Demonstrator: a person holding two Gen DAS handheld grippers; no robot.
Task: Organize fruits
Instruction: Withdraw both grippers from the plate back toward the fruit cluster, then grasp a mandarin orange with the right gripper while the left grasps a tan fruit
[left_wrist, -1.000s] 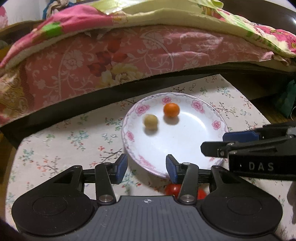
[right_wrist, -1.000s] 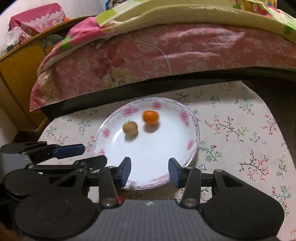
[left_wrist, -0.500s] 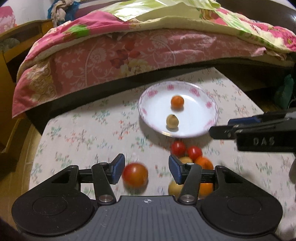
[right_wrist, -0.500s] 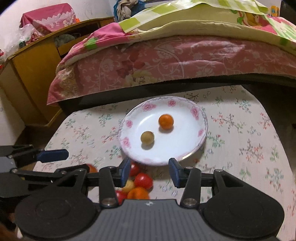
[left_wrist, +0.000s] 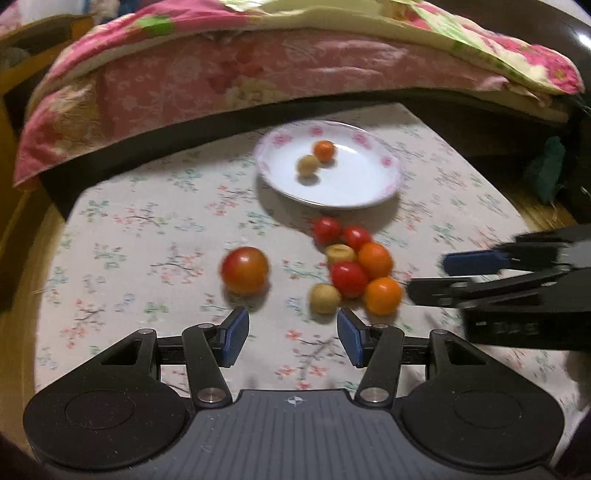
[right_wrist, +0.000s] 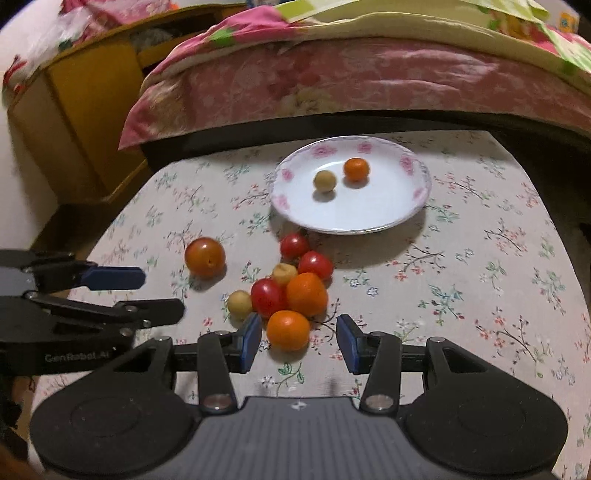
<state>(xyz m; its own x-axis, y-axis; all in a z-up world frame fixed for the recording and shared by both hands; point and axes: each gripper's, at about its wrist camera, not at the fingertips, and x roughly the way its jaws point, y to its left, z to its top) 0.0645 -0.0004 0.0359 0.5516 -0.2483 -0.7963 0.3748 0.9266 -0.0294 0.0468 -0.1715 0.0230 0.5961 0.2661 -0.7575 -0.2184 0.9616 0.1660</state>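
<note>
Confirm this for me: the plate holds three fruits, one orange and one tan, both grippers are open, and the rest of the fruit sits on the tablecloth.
Not quite: the plate holds two fruits, not three, an orange one and a tan one, as the right wrist view shows. The rest stands.

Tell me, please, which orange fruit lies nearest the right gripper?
The round orange fruit at the cluster's near edge, just ahead of the right gripper; the other loose one sits behind it.

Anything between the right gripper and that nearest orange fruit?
Nothing visible. The right gripper is open, and the nearest orange fruit sits on the tablecloth just ahead, roughly between its fingertips. The other fruits lie beyond it, toward the plate.
</note>
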